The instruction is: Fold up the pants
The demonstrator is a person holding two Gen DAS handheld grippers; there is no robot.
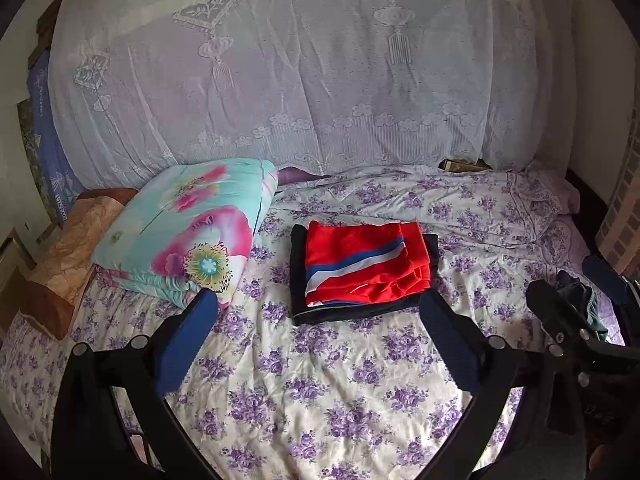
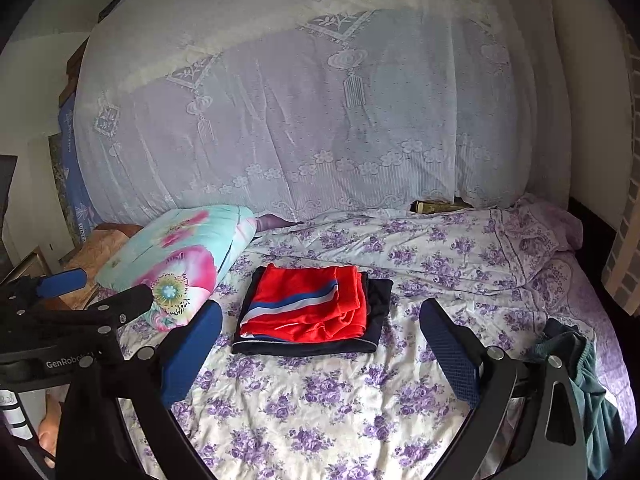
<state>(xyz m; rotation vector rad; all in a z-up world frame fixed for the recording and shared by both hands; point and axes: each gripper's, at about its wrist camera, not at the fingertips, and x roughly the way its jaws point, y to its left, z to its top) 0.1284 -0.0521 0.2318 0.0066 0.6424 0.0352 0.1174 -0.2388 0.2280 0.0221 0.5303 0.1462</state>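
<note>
A folded stack lies mid-bed: red pants (image 1: 360,264) (image 2: 308,304) with a blue and white stripe sit on folded dark navy pants (image 1: 300,304) (image 2: 380,300). A crumpled dark green garment (image 1: 580,296) (image 2: 580,364) lies at the bed's right edge. My left gripper (image 1: 318,308) (image 2: 100,288) hovers open in front of the stack, holding nothing. My right gripper (image 2: 322,312) (image 1: 572,284) is open too, level with the stack's near edge. The green garment lies outside the right gripper's right finger (image 2: 444,344).
A purple-flowered sheet (image 1: 320,380) covers the bed. A folded teal and pink flowered quilt (image 1: 192,236) and a brown pillow (image 1: 68,256) lie at the left. A white lace net (image 1: 280,80) hangs behind. A purple pillow (image 2: 532,236) sits far right.
</note>
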